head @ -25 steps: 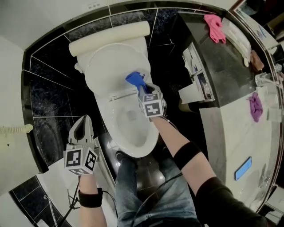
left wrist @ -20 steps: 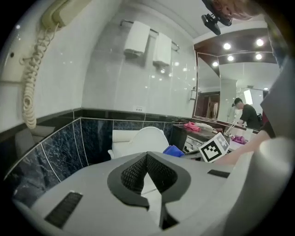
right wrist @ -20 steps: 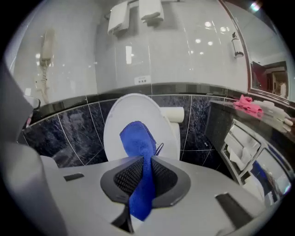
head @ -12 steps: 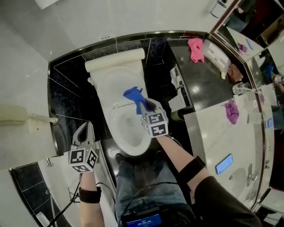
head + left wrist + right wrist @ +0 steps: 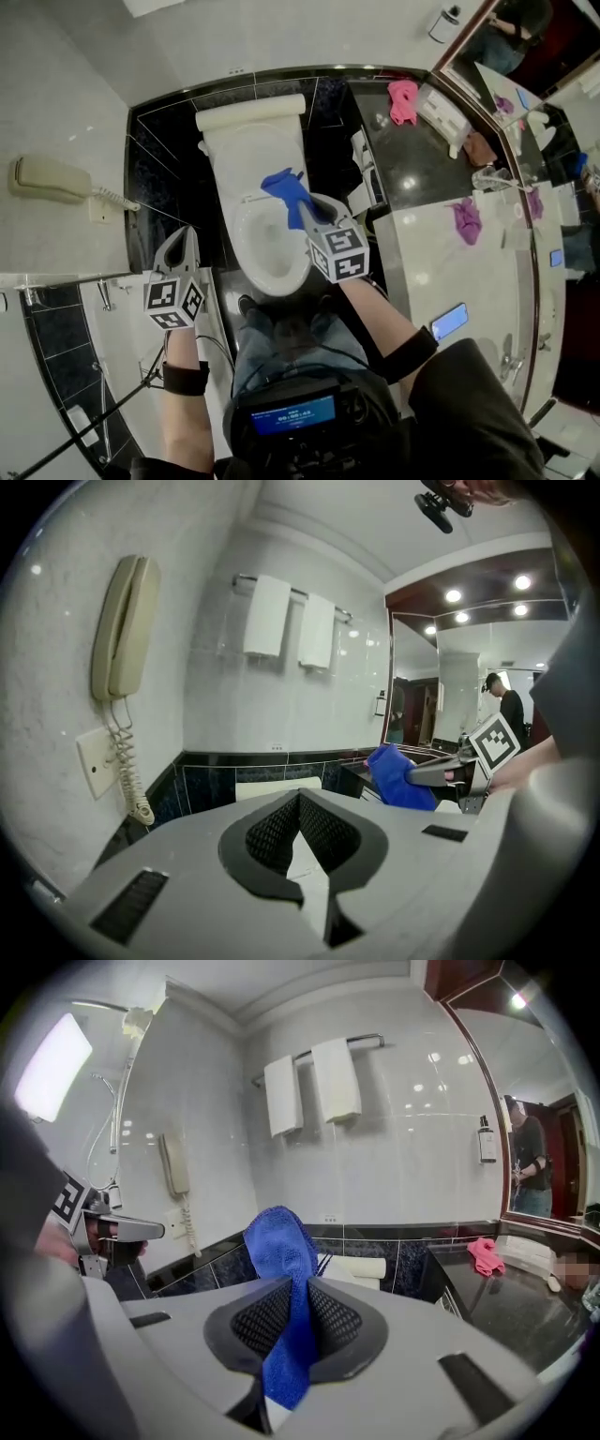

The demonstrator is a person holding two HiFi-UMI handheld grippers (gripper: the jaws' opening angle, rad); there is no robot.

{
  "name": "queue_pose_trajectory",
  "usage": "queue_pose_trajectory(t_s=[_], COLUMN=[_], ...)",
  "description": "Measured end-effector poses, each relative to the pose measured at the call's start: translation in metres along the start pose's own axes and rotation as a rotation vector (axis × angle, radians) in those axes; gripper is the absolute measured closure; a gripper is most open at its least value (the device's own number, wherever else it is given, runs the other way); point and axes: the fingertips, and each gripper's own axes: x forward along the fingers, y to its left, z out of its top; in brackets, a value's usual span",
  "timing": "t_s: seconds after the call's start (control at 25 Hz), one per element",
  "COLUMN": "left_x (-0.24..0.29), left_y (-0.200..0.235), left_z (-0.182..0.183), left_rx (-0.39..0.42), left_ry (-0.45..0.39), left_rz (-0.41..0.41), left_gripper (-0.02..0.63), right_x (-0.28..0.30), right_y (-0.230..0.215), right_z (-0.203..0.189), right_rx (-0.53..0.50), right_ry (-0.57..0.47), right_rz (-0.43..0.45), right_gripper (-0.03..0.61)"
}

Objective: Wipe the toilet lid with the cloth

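Cloth (image 5: 284,190): blue, pinched in the right gripper (image 5: 309,208), hangs over the toilet lid (image 5: 248,150), touching nothing, higher above it than a second ago. From the left: wall phone (image 5: 47,178), newly in view; left gripper (image 5: 184,239), jaws pressed together on nothing, raised higher beside the toilet (image 5: 272,272); right gripper also higher, pads squeezing the cloth; counter (image 5: 441,272) with pink rag (image 5: 403,100). Blue screen (image 5: 278,413) at chest, newly in view, print too small to read.

Left hand-held gripper (image 5: 184,234) shut (right one (image 5: 306,210) clamped)
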Motion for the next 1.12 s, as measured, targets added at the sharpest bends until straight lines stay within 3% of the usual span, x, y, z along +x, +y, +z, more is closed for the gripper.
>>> queue_pose_trajectory(t_s=[0.36, 1.12], left_x=[-0.042, -0.041], left_y=[-0.013, -0.043], left_z=[0.012, 0.019], left_rx=[0.011, 0.033], left_ry=[-0.024, -0.028], left_rz=[0.023, -0.031], left_gripper=[0.614, 0.614], right_x=[-0.051, -0.081], right_y=[0.014, -0.007], right_z=[0.014, 0.003], right_rx=[0.026, 0.039], right_ry=[-0.036, -0.041], right_rz=[0.016, -0.043], right_gripper=[0.508, 0.508])
